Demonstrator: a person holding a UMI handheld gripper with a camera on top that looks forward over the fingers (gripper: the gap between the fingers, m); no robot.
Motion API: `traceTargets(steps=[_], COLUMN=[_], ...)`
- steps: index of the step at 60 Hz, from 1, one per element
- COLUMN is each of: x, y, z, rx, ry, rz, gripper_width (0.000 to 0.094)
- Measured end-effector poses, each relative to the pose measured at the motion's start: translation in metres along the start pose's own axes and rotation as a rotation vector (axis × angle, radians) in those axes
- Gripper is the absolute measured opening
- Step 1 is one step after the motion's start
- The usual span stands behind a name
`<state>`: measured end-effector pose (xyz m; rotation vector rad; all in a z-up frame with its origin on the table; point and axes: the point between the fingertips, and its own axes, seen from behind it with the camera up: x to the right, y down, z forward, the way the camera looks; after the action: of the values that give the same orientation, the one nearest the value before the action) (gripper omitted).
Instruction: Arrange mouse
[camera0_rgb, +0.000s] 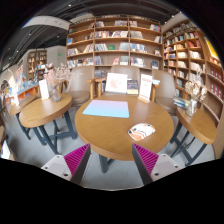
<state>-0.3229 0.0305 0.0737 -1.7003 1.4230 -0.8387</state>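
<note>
A round wooden table (100, 135) stands just ahead of my fingers. A light blue mouse pad (106, 109) lies at its middle. A small white and orange mouse (141, 130) lies on the table's near right part, to the right of the pad and apart from it. My gripper (111, 165) is open and empty, held in front of the table's near edge and above the floor. Its magenta pads (75, 158) show on both sides, with nothing between them.
An upright white sign (117, 83) and books stand at the table's far edge. Another round table (45, 108) is to the left and one (197, 118) to the right. Tall bookshelves (115, 45) line the back wall. Grey floor lies below the fingers.
</note>
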Motion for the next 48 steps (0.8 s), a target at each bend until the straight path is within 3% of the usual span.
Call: traceTargets(steps=[20, 48], x=[0.075, 0.106], y=[0.014, 0.012], z=[0.025, 0.088], rx=[-0.023, -0.011], ry=[0.125, 0.156], rz=[0.063, 0.087], gripper_width=[0.0857, 0.0855])
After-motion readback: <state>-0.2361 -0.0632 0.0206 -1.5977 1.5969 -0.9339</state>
